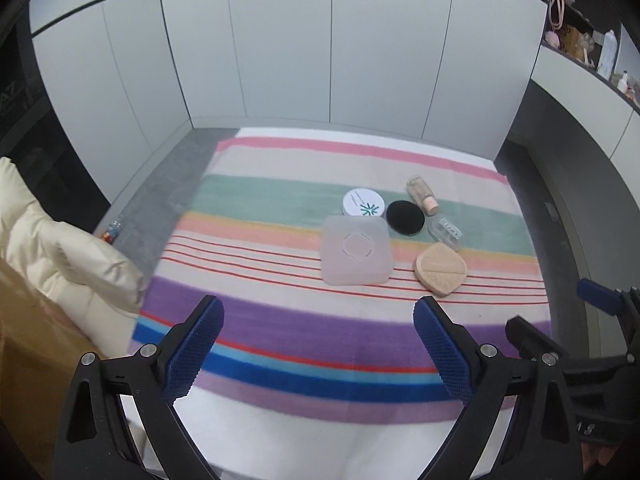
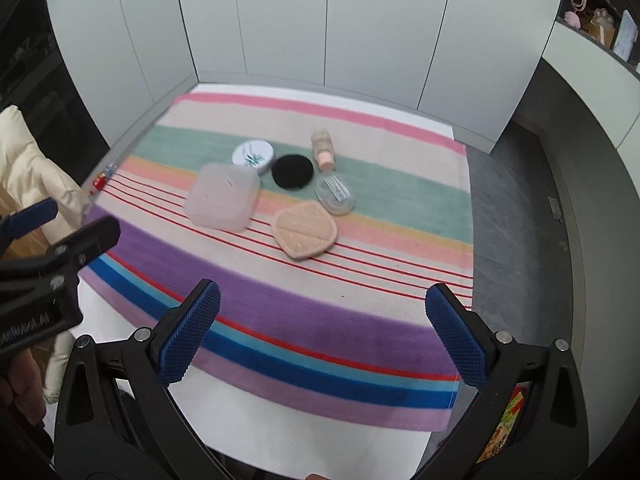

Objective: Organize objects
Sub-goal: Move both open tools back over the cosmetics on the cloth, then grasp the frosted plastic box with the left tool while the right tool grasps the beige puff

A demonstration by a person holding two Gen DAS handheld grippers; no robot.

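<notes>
On a striped cloth [image 1: 280,320] [image 2: 360,332] lie a frosted square box [image 1: 356,250] [image 2: 222,196], a white round compact [image 1: 363,203] [image 2: 253,155], a black round puff [image 1: 405,217] [image 2: 292,171], a small bottle [image 1: 422,194] [image 2: 323,148], a clear small case [image 1: 445,233] [image 2: 335,195] and a beige diamond-shaped sponge [image 1: 441,268] [image 2: 305,231]. My left gripper [image 1: 319,316] is open and empty, near of the box. My right gripper [image 2: 323,300] is open and empty, near of the sponge. Each gripper shows at the edge of the other's view.
White cabinet panels [image 1: 320,48] stand behind the table. A cream padded jacket [image 1: 60,256] [image 2: 28,168] lies at the left. Shelves with small items [image 1: 592,44] are at the upper right. A small red object [image 2: 100,179] lies at the cloth's left edge.
</notes>
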